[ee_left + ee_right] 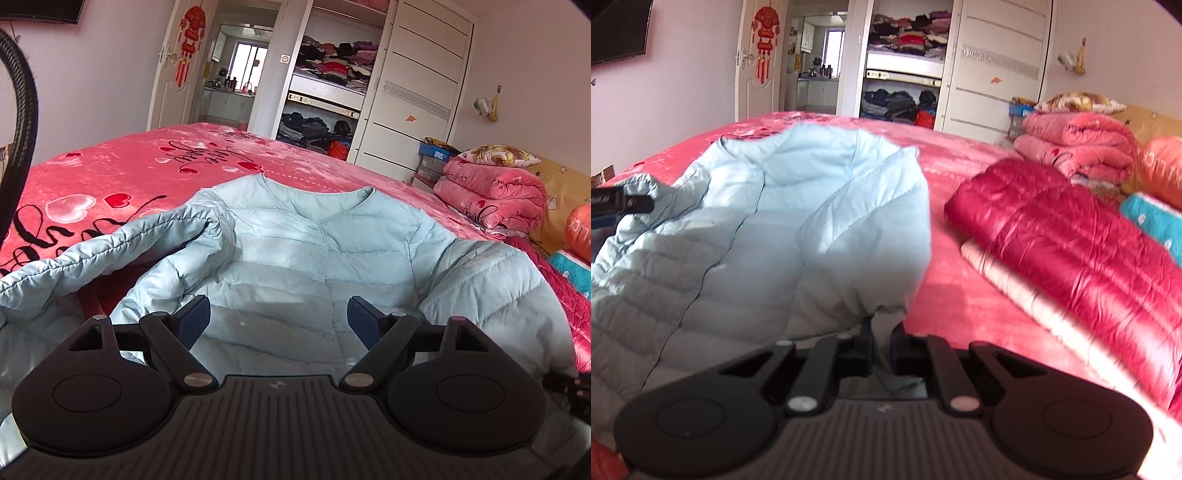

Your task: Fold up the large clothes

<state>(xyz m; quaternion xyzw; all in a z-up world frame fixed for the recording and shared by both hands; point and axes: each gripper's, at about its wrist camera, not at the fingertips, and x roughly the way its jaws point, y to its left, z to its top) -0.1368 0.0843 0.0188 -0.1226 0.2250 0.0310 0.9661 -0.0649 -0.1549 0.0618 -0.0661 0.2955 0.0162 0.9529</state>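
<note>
A light blue quilted jacket (317, 258) lies front up on the pink heart-print bedspread (110, 177), collar towards the far side. My left gripper (279, 321) hovers over its lower front, open, with nothing between the fingers. The jacket's left sleeve (110, 243) is bunched and raised at the left. In the right wrist view the jacket (783, 229) fills the left half, and its right sleeve is drawn up into my right gripper (882, 332), which is shut on the sleeve's end. The left gripper (624, 203) shows at the left edge.
A folded crimson puffer jacket (1071, 240) lies on a pale pink one at the right of the bed. Rolled pink quilts (1082, 147) and pillows sit by the headboard. An open wardrobe (332, 74) stands behind. A black flexible hose (22, 110) hangs at the left.
</note>
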